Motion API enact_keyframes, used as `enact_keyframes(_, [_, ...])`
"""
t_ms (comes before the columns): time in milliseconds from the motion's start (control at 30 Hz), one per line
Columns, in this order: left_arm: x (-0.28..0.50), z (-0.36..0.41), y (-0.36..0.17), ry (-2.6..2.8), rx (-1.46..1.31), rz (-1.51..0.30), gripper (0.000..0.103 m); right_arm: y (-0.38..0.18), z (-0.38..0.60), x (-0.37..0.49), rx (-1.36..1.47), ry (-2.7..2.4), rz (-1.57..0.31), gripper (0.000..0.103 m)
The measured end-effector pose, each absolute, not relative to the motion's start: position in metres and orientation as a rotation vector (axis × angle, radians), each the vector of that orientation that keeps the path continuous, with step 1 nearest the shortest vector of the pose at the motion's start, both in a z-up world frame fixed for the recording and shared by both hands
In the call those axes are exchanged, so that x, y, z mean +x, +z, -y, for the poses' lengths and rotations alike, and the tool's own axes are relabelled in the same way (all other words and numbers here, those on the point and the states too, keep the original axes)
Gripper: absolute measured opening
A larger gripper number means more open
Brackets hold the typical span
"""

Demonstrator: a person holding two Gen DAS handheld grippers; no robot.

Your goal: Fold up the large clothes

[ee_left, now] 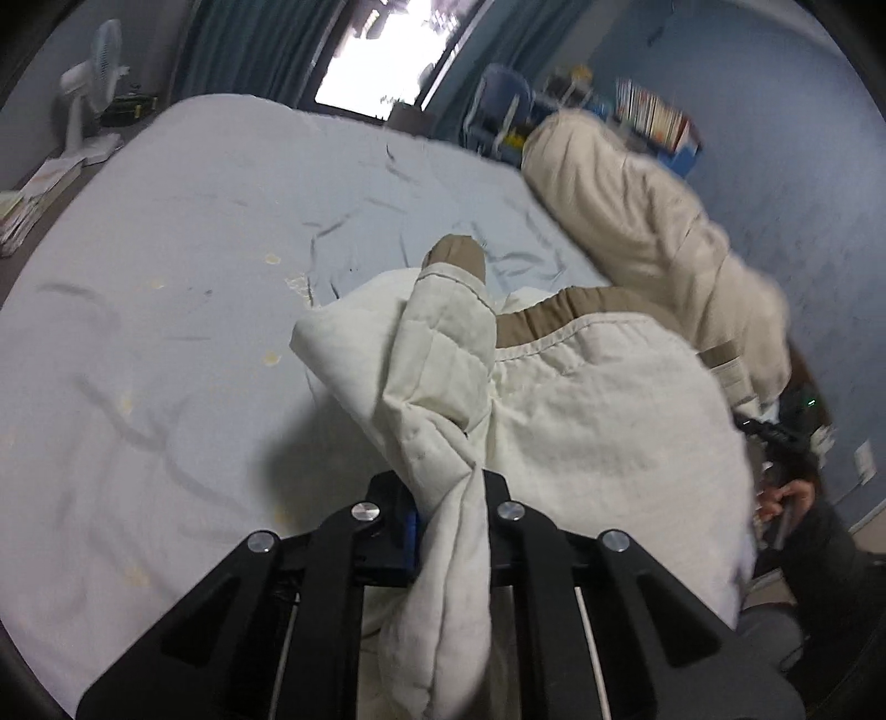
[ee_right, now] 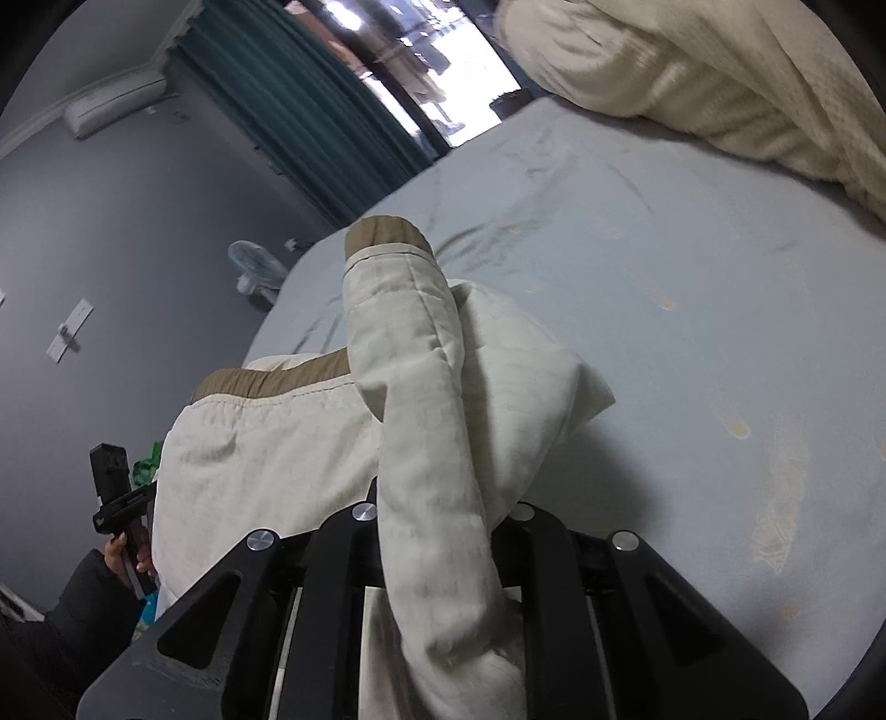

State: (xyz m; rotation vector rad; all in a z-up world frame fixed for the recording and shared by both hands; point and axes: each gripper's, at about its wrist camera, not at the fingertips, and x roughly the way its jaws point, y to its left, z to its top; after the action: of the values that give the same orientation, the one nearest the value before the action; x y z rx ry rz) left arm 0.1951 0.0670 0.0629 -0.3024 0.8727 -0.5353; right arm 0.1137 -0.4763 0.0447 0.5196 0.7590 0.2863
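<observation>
A large cream quilted jacket (ee_left: 598, 421) with tan ribbed cuffs and hem lies on the pale blue bed sheet (ee_left: 183, 266). My left gripper (ee_left: 448, 498) is shut on a bunched fold of the jacket, with a sleeve and its tan cuff (ee_left: 457, 252) pointing away from it. My right gripper (ee_right: 437, 515) is shut on another fold of the jacket (ee_right: 266, 443), its sleeve ending in a tan cuff (ee_right: 385, 235). The right gripper also shows at the right edge of the left wrist view (ee_left: 775, 432), and the left gripper at the left of the right wrist view (ee_right: 119, 498).
A cream blanket (ee_left: 637, 205) is heaped along the bed's far right side, also in the right wrist view (ee_right: 692, 72). A white fan (ee_left: 91, 94) and stacked books (ee_left: 33, 199) stand left of the bed. A window (ee_left: 382, 50), teal curtains and shelves lie beyond.
</observation>
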Motion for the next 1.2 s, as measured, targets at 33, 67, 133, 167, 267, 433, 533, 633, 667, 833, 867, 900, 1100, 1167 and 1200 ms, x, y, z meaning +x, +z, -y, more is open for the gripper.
enact_keyframes(33, [0.184,-0.073,0.069,-0.538,-0.321,-0.858,0.006,0.052,0.473,0.111,0.507,0.295,-0.746,0.012])
enact_keyframes(67, [0.176,-0.076,0.074,-0.541,-0.336,-0.851,0.006,0.062,0.469,0.108,0.495,0.305,-0.730,0.012])
enact_keyframes(133, [0.154,-0.088,0.093,-0.553,-0.364,-0.826,0.006,0.080,0.463,0.099,0.503,0.337,-0.694,0.011])
enact_keyframes(167, [0.141,-0.092,0.105,-0.564,-0.366,-0.814,0.006,0.090,0.461,0.093,0.505,0.354,-0.677,0.011])
enact_keyframes(267, [0.115,-0.105,0.127,-0.554,-0.362,-0.789,0.006,0.109,0.458,0.079,0.507,0.404,-0.646,0.011])
enact_keyframes(433, [0.109,-0.127,0.121,-0.505,-0.353,-0.807,0.006,0.097,0.459,0.086,0.517,0.426,-0.699,0.011])
enact_keyframes(533, [0.127,-0.132,0.081,-0.445,-0.370,-0.903,0.006,0.060,0.455,0.118,0.533,0.372,-0.820,0.011])
enact_keyframes(633, [0.141,-0.142,0.054,-0.429,-0.419,-0.925,0.005,0.020,0.471,0.145,0.614,0.304,-0.885,0.012])
enact_keyframes(667, [0.147,-0.144,0.049,-0.440,-0.445,-0.927,0.005,0.012,0.477,0.152,0.649,0.298,-0.892,0.012])
enact_keyframes(833, [0.166,-0.127,0.028,-0.431,-0.364,-1.018,0.005,-0.017,0.479,0.178,0.611,0.197,-0.971,0.023])
enact_keyframes(867, [0.168,-0.125,0.027,-0.425,-0.353,-1.029,0.009,-0.016,0.477,0.176,0.585,0.175,-0.974,0.029])
enact_keyframes(900, [0.168,-0.126,0.030,-0.402,-0.347,-1.037,0.014,-0.013,0.475,0.176,0.557,0.143,-0.984,0.039])
enact_keyframes(1100, [0.125,-0.134,0.080,-0.254,-0.301,-0.966,0.052,0.046,0.454,0.136,0.321,-0.002,-0.923,0.093])
enact_keyframes(1167, [0.099,-0.129,0.101,-0.255,-0.265,-0.935,0.060,0.061,0.437,0.114,0.260,0.026,-0.909,0.095])
enact_keyframes(1200, [0.090,-0.122,0.108,-0.267,-0.247,-0.924,0.063,0.066,0.427,0.102,0.232,0.038,-0.908,0.097])
